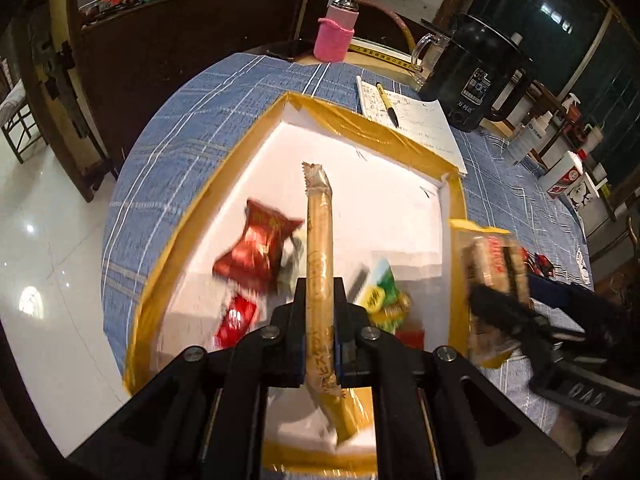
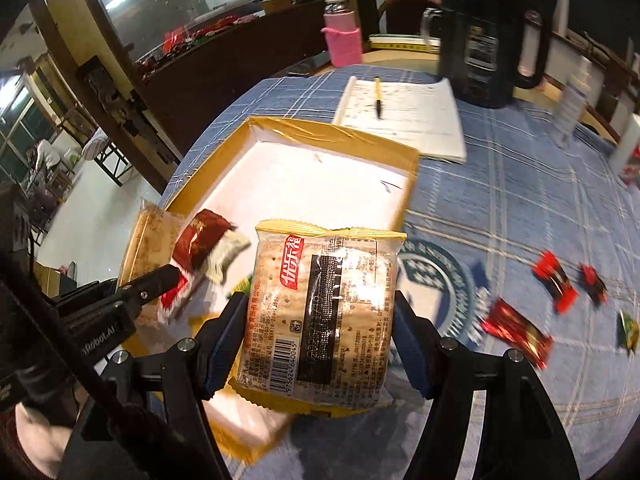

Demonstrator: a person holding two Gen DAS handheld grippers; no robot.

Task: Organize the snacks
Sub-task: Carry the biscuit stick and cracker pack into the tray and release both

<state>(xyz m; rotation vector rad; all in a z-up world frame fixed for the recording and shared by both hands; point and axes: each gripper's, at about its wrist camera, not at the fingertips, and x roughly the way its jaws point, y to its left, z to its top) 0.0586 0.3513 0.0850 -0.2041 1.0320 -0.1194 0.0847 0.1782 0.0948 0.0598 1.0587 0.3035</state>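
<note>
— Well, what is held by the left claw (image 1: 320,312)?

— A long tan snack stick (image 1: 319,240) in a clear wrapper is clamped between its two fingers, lengthwise along them, its crimped end pointing away over the tray (image 1: 200,208). The tray is white inside, edged with yellow-brown tape, and is set on the blue checked cloth (image 1: 200,112) of the worktop.

— And what is seen inside the tray?

— A red crinkled packet (image 1: 256,248), a smaller red packet (image 1: 236,320) and a green-and-yellow packet (image 1: 382,292) are seen lying on the white floor beneath the stick — all blurred, so no labels can be read.

— What about the right claw (image 2: 318,328)?

— It is closed on a flat pack of crackers (image 2: 320,312), gripped by its two long sides, barcode end towards the camera. The pack is held over the tray's near right corner, partly above the cloth.

— Is anything left outside the tray?

— Three red-wrapped sweets (image 2: 516,330) (image 2: 554,282) (image 2: 593,278) and a green-yellow one (image 2: 627,330) are scattered on the cloth to the right, well apart from the tray. Beyond the tray a notepad (image 2: 408,120) with a pen (image 2: 377,98) on it is seen, then a black kettle (image 2: 484,40) and a bottle in a pink sleeve (image 2: 342,36).
</note>
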